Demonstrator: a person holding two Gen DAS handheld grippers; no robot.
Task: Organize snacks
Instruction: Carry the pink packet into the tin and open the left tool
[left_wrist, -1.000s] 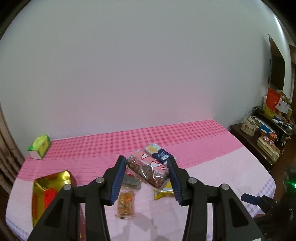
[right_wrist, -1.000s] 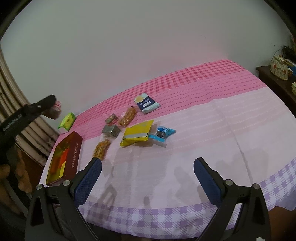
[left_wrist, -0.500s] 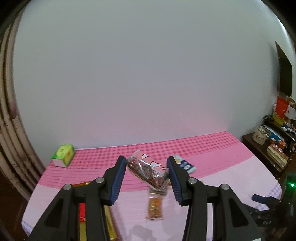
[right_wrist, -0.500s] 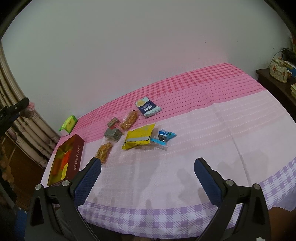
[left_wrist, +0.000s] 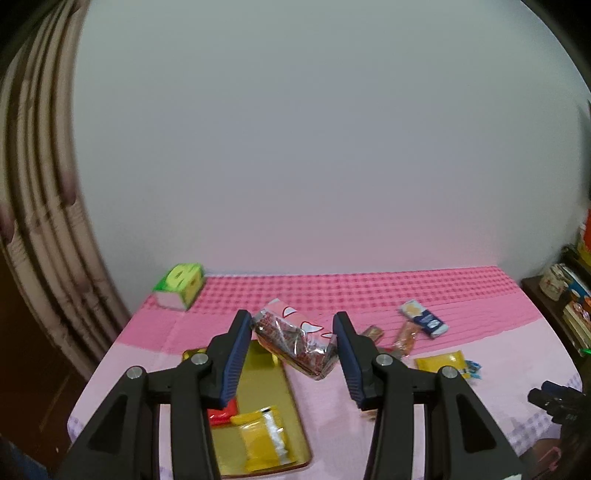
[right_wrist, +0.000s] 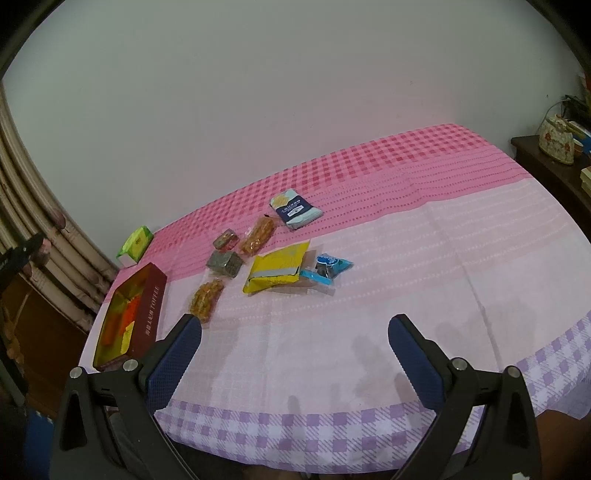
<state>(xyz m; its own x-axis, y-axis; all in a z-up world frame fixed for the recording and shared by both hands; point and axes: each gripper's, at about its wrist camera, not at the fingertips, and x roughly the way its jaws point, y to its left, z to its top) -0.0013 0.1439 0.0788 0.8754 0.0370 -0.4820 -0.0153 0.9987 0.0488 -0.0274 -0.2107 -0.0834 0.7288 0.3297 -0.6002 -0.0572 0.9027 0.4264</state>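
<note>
My left gripper (left_wrist: 291, 347) is shut on a clear and pink snack packet (left_wrist: 295, 341) with dark red contents and holds it in the air. It hangs over the far end of the open gold-lined box (left_wrist: 258, 373), which has dark red sides (right_wrist: 149, 314). In the box lie a red packet (left_wrist: 221, 412) and a yellow packet (left_wrist: 264, 439). My right gripper (right_wrist: 295, 347) stands open over the table's front part with nothing between its fingers. Loose on the cloth lie a blue packet (right_wrist: 295, 210), a yellow packet (right_wrist: 279, 267), a cyan packet (right_wrist: 327, 267) and several small brown and orange snacks (right_wrist: 258, 236).
A green tissue box (left_wrist: 181, 286) sits at the table's back left corner by the wall. Curtains (left_wrist: 37, 221) hang left of the table. A dark wooden cabinet (right_wrist: 546, 166) with a floral container (right_wrist: 556, 138) stands to the right. A pink checked cloth (right_wrist: 406, 258) covers the table.
My left gripper has carried the packet leftward, from above the loose snacks to above the gold-lined box. The right gripper has stayed where it was.
</note>
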